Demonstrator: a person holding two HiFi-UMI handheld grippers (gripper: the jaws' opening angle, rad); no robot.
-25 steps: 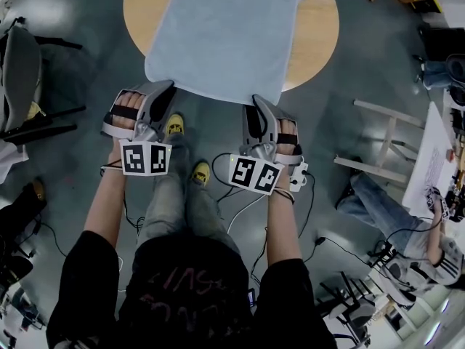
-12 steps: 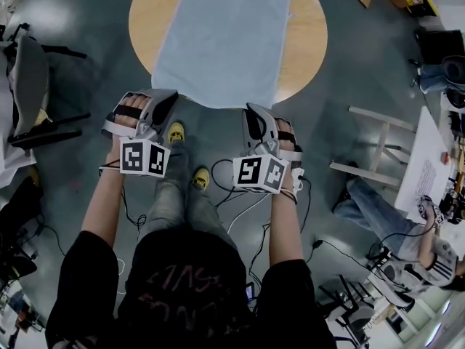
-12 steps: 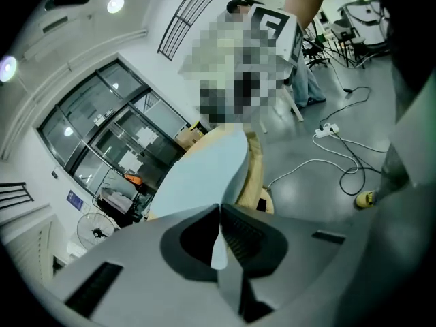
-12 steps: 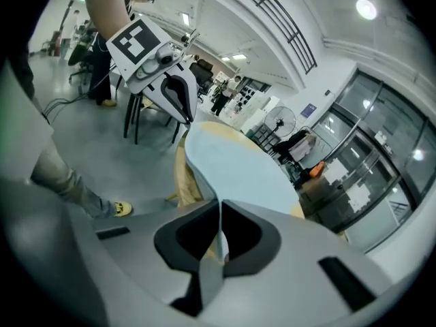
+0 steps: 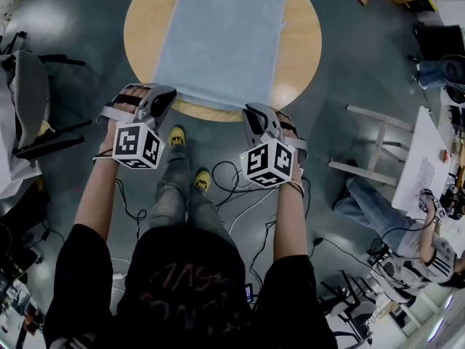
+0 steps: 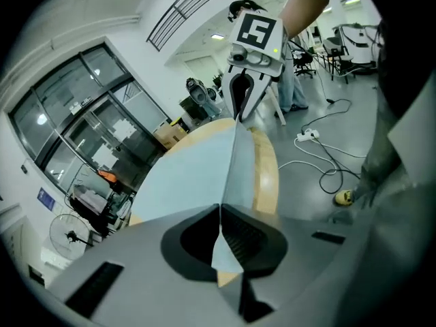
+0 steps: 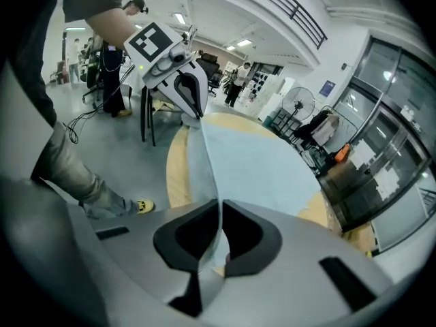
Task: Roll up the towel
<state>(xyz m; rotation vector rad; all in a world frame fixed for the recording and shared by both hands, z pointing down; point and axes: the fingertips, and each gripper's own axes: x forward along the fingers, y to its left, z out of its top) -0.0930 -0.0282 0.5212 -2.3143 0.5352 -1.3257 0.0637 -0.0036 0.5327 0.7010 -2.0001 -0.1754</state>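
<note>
Towel (image 5: 218, 35) position: spread flat along the round wooden table (image 5: 301, 42), far end running out of the head view at the top, near edge at the table rim closest to the person. Rolling had not started; no turn of cloth was visible anywhere, and the whole length remained to be rolled. Only the grip step appeared complete. The left gripper (image 5: 161, 97) was clamped on the near left corner, its jaws together with a thin fold of cloth pinched between them. The right gripper (image 5: 254, 115) held the near right corner in the same way; its jaws had just been closing, and the cloth stood between them with the pads pressed on it. Both gripper views showed the near edge raised off the tabletop and drawn into a straight ridge from one gripper to the other. The cloth was pale blue, thin, plain and smooth, with no wrinkles across the flat part. The likely next step was to turn this lifted edge over onto the cloth beyond it.
</note>
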